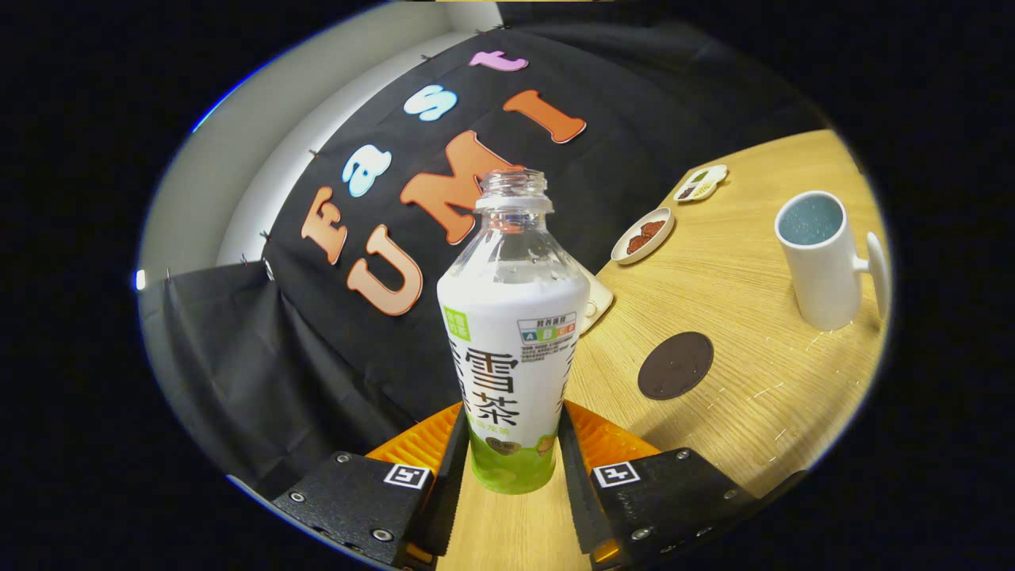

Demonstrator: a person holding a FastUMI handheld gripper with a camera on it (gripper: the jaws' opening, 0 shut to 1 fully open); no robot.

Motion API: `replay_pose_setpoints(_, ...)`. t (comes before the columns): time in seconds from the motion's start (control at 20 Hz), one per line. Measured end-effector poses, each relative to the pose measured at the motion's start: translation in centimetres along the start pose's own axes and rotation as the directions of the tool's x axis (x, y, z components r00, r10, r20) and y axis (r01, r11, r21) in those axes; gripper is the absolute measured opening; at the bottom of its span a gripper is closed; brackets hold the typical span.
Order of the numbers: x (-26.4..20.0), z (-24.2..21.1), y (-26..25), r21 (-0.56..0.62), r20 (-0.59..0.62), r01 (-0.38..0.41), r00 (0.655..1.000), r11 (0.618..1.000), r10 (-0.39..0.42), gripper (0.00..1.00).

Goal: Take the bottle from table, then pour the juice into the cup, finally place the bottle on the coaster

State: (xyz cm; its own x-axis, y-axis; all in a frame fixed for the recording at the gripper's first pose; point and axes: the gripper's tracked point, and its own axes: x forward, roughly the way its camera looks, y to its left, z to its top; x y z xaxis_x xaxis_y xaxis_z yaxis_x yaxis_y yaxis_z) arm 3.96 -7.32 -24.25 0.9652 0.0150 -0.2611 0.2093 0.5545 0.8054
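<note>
**Bottle clamped between your fingers, cup and coaster off to the right**

You have the bottle (511, 333) held between the two fingers of your gripper (511, 468); both pads press against its lower sides, one on each flank of the label. The bottle stands roughly upright along the fingers, its cap off and the open neck pointing away from you toward the black cloth wall (317, 357). The upper part under the neck is clear, and a white label with a green band at the bottom wraps the rest. You cannot tell from here whether its base touches the table (761, 396) or hangs just above it.

The wooden table tilts across your view to the right of the bottle. The round dark coaster (676, 365) lies flat on it, just beyond your right finger and apart from the bottle. Farther right, past the coaster, the white cup (821, 258) stands with its handle turned away from the bottle; its inside looks bluish.

Beyond the coaster, nearer the wall, a small white dish (643, 235) holds something reddish-brown, and a second small dish (701, 184) with divided sections sits behind it. A pale object peeks out just behind the bottle's right shoulder; too little shows to name it.
</note>
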Motion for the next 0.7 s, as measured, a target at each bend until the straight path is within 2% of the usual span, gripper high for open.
replay_pose_setpoints(0.2, -0.1, 1.9, -0.5, 0.155, 0.04, -0.007, 0.999, 0.988, 0.001, 0.6)
replay_pose_setpoints(0.35, -0.1, 3.3, -1.4, 0.263, 0.065, -0.005, 0.998, 0.965, -0.012, 0.6)
replay_pose_setpoints(0.55, 0.4, 5.2, -2.8, 0.398, 0.089, -0.001, 0.995, 0.917, -0.038, 0.6)
replay_pose_setpoints(0.7, 0.3, 6.2, -3.5, 0.501, 0.113, -0.009, 0.992, 0.865, -0.055, 0.6)
